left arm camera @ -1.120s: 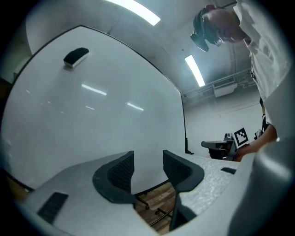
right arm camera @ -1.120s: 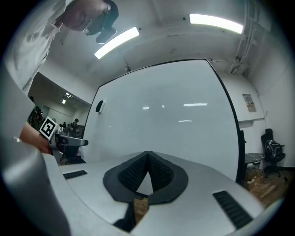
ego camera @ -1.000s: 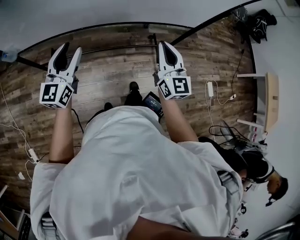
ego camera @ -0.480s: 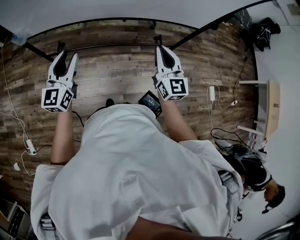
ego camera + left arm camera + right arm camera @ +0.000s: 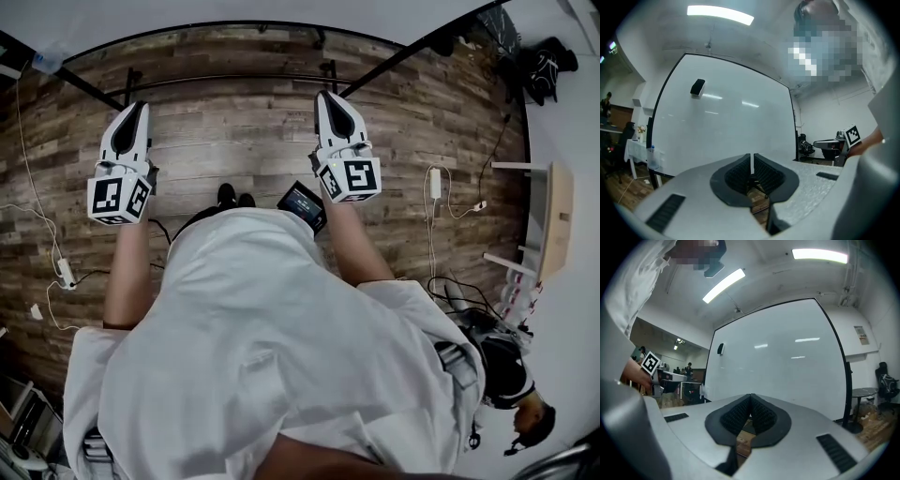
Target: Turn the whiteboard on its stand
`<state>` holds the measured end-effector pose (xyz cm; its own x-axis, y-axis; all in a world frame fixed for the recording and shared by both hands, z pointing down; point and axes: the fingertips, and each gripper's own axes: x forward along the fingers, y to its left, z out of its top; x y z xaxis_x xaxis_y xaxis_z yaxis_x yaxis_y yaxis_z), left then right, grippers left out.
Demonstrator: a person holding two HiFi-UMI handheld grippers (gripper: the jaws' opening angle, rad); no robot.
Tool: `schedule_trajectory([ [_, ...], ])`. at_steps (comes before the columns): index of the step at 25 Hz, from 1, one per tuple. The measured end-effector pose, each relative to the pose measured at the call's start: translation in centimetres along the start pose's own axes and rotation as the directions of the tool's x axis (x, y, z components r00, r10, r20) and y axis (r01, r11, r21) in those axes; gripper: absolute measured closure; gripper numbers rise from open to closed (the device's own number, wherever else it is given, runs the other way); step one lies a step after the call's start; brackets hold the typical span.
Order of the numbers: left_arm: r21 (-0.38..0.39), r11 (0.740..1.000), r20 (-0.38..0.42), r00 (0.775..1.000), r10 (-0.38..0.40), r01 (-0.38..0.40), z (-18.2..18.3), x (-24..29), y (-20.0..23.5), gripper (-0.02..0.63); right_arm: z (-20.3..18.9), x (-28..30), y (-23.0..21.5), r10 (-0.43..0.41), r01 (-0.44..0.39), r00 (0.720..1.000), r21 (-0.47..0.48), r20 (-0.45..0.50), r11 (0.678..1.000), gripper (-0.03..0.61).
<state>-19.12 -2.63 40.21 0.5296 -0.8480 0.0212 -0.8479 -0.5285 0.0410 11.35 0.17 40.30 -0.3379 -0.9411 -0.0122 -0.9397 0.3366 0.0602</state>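
Left gripper [image 5: 131,106]: jaws have just been closing, now down to a thin slit with nothing in them. Right gripper [image 5: 328,95]: pressed together, also empty. Both point level at the whiteboard [image 5: 726,126], which stands ahead on its stand, clear of both. There's bare wood floor [image 5: 234,141] in between, and cables [image 5: 37,225] lie off to the left.

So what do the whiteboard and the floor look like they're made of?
Whiteboard: glossy white panel, light streaks reflect on it, likely coated steel or melamine. Floor: matte planks with grain and seams, wood or wood-look laminate.
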Motion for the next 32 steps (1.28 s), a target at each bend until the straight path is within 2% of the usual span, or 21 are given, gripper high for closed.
schedule_trajectory([
  [7,0.026,0.999,-0.010,1.000,0.029,-0.029,-1.2,-2.6,-0.9,0.601,-0.4,-2.7,0.9,0.026,-0.025,1.000,-0.035,0.016,0.999,0.581],
  [12,0.000,1.000,-0.009,1.000,0.010,-0.010,-2.0,-3.2,-1.2,0.601,-2.0,-3.3,2.6,0.052,-0.052,0.998,-0.009,-0.034,0.999,0.581],
  [16,-0.015,1.000,-0.001,1.000,-0.025,0.025,-2.1,-3.5,-0.7,0.601,-2.0,-2.9,4.4,0.054,-0.054,0.998,0.002,-0.037,0.999,0.581],
  [20,-0.008,0.999,0.014,0.999,-0.044,0.044,-1.5,-4.0,0.5,0.601,-2.2,-1.8,5.5,0.012,-0.012,0.999,0.006,-0.037,1.000,0.581],
  [23,-0.009,0.999,0.008,1.000,-0.030,0.030,-1.7,-4.3,2.3,0.601,-2.5,-0.6,6.3,-0.018,0.018,0.999,0.011,-0.042,1.000,0.581],
  [32,-0.013,1.000,0.031,1.000,-0.005,0.006,-1.9,-4.9,4.4,0.601,-3.0,1.0,7.5,-0.016,0.016,0.998,0.003,-0.057,1.000,0.581],
])
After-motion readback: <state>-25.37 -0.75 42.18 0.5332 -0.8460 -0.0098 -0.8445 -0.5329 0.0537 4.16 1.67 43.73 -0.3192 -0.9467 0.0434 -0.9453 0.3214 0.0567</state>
